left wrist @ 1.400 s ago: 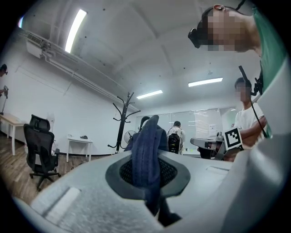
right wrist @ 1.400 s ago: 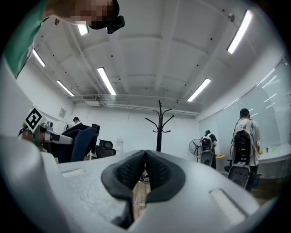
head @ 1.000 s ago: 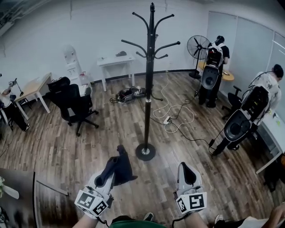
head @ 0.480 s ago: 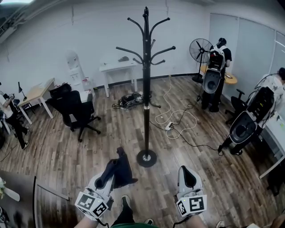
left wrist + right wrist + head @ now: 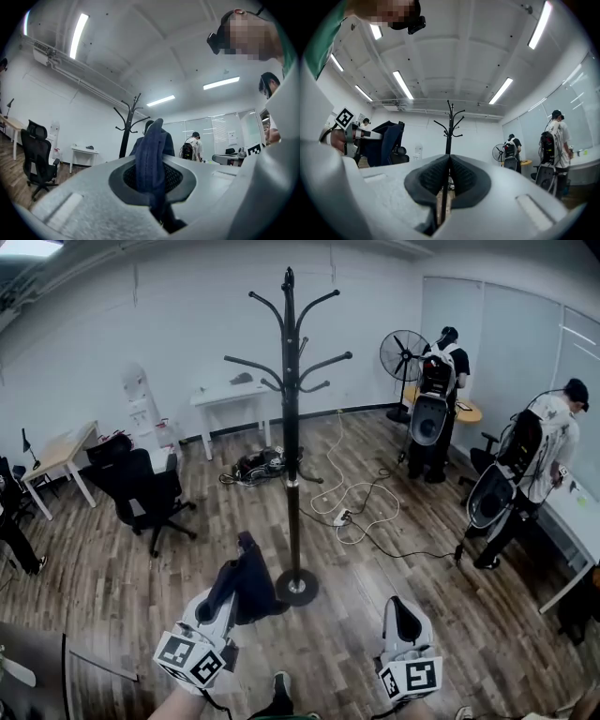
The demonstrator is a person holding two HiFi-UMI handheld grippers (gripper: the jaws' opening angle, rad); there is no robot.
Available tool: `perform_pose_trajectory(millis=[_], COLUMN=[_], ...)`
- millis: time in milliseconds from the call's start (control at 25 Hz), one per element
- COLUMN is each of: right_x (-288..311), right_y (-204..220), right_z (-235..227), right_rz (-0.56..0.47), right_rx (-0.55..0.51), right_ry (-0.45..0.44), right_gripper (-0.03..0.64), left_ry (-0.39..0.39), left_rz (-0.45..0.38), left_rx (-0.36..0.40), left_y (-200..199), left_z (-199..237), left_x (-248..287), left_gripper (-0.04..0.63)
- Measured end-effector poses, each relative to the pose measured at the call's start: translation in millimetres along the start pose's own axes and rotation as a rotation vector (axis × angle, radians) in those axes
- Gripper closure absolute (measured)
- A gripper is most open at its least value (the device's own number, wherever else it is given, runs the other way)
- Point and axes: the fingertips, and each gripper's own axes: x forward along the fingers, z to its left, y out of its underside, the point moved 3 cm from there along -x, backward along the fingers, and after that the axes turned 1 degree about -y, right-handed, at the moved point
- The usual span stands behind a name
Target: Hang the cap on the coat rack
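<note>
From the head view I see the left gripper [image 5: 225, 594] low at the left with the dark blue cap [image 5: 248, 570] sticking up out of its jaws, and the right gripper [image 5: 401, 610] level with it at the right; the coat rack [image 5: 291, 427] stands straight ahead between them, and the cap overlaps its round base [image 5: 296, 587] in that picture. The left gripper view gives me what the head view cannot: the jaws are clamped on a fold of the cap's cloth, which rises in front of the lens and partly covers the rack's pole behind it. The right gripper view shows its jaws pressed together on nothing, the rack's pole lined up with their seam. The cap is not yet on a hook; the curved hooks [image 5: 323, 306] branch out near the top of the pole, well above it. Wood floor [image 5: 187, 559] lies around the base, with an office chair [image 5: 141, 488] off to the left, loose cables [image 5: 361, 507] beyond the pole to the right, and two people [image 5: 539, 446] by the far right wall
</note>
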Motion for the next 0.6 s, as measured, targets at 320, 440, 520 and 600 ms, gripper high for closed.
perform_pose_trajectory(millis=[320,440,520,600], right_x=[38.1,60.7,75.1,89.3], right_y=[9.0,12.8,13.2,14.6], right_z=[-13.3,-18.0,-22.2,-27.5], right_rz=[0.024,0.029,0.030,0.037], right_rx=[-0.030,-0.038,-0.044,-0.047], right_ry=[0.062,0.086,0.107,0.134], right_gripper=[0.614,0.614,0.614,0.614], left_ry=[-0.006,0.010,0.030,0.051], left_rz=[-0.021,-0.023,-0.023,-0.020], left_rx=[-0.019,-0.015,-0.002,0.004], left_y=[-2.9,-2.6,-5.1,-8.4], left_z=[50.6,68.0,76.1,83.7], left_x=[67.2,95.2,115.9,139.2], left_gripper=[0.574,0.574,0.574,0.574])
